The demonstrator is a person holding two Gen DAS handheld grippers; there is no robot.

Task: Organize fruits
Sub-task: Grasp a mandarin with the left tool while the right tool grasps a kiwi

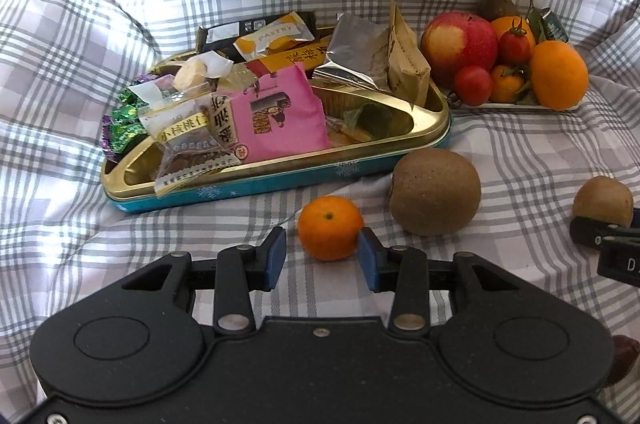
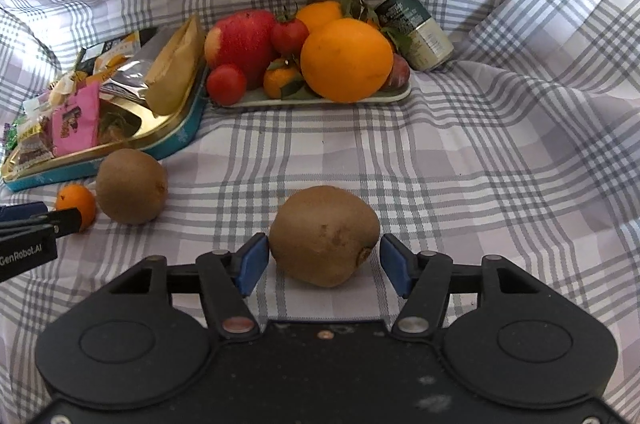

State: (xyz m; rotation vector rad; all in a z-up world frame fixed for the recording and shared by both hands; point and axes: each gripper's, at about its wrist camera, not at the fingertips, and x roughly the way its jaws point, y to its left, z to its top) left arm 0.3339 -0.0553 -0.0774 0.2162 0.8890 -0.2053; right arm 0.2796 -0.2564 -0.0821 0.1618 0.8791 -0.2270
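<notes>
Now your left tongs [image 1: 322, 258] stand wide around the mandarin [image 1: 330, 227], pads just clear, and your right tongs [image 2: 324, 264] stand wide around the near kiwi [image 2: 325, 235], both on the checked bedsheet [image 2: 480, 151]. Judged by looks, both fruits are light, soft and bruisable, so grip gently across their middles. The fruit tray [image 2: 394, 95] lies at twelve o'clock, a second kiwi [image 2: 131, 185] at ten.
</notes>
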